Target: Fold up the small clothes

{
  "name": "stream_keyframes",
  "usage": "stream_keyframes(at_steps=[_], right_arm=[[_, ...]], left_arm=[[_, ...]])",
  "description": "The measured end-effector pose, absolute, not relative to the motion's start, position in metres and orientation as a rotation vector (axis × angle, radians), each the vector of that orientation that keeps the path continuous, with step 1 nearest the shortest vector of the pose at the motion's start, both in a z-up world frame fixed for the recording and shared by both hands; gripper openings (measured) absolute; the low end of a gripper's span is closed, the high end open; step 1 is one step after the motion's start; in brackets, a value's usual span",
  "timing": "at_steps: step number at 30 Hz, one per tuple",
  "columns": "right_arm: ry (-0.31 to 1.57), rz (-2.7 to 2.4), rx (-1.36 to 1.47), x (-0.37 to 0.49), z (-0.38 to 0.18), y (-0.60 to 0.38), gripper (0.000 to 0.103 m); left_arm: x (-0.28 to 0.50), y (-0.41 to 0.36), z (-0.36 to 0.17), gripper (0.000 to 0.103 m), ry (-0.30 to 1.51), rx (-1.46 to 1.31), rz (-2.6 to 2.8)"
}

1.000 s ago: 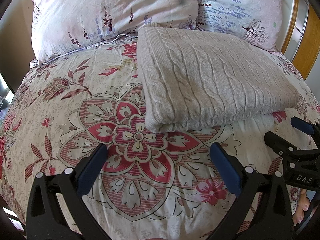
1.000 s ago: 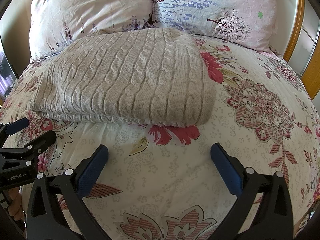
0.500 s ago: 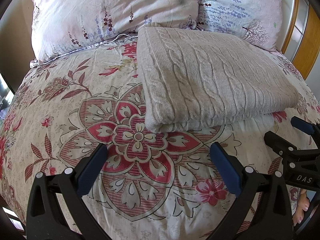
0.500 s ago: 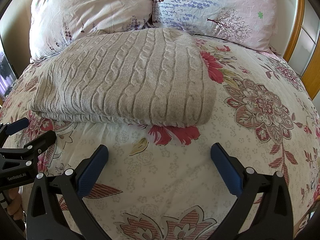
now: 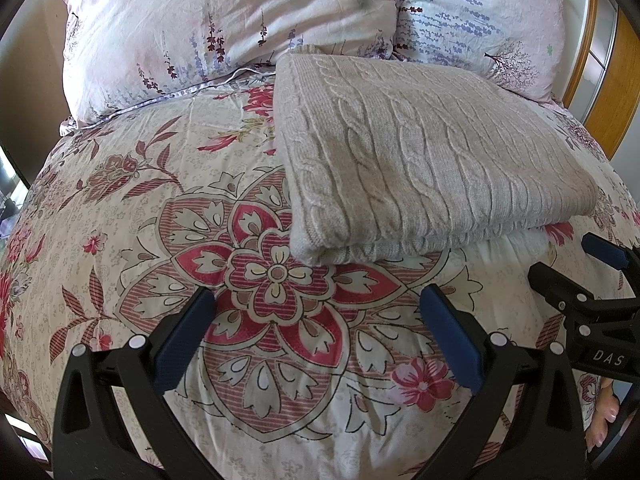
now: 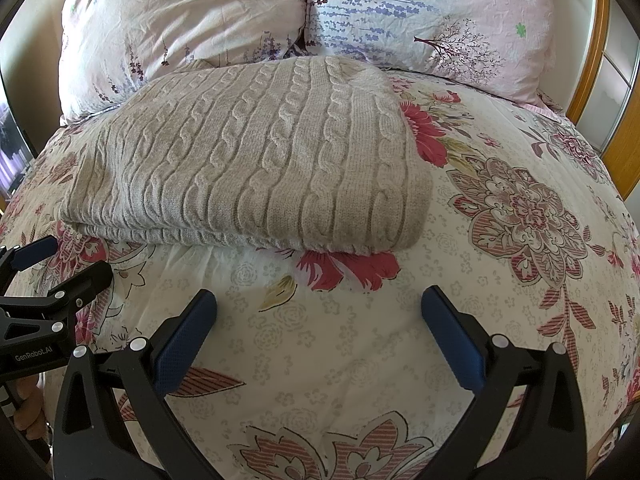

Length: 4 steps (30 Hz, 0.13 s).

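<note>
A beige cable-knit sweater (image 5: 420,160) lies folded in a neat rectangle on the floral bedspread (image 5: 160,208), its far edge against the pillows. It also shows in the right wrist view (image 6: 256,164). My left gripper (image 5: 316,328) is open and empty, hovering above the bedspread a little in front of the sweater's near left corner. My right gripper (image 6: 318,328) is open and empty, in front of the sweater's near right part. Each gripper shows in the other's view: the right gripper (image 5: 580,272) at the right edge, the left gripper (image 6: 64,264) at the left edge.
Two floral pillows (image 5: 224,20) (image 6: 432,12) stand at the head of the bed behind the sweater. A wooden-framed wardrobe or door (image 6: 612,92) is at the right of the bed. The bedspread (image 6: 520,216) extends to the right of the sweater.
</note>
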State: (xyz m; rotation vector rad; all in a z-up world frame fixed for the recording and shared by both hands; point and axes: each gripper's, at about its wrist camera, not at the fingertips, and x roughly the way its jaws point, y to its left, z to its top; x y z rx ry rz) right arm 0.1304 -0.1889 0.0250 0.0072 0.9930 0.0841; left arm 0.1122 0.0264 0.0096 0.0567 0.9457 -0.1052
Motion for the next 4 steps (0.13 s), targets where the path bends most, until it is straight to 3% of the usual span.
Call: stream_keyframes(at_steps=[4], right_arm=[[0.993,0.084,0.007,0.1304,0.0250,-0.1890,0.102]], left_arm=[[0.1123,0.0264,0.0096,0.101,0.946,0.057,-0.105]])
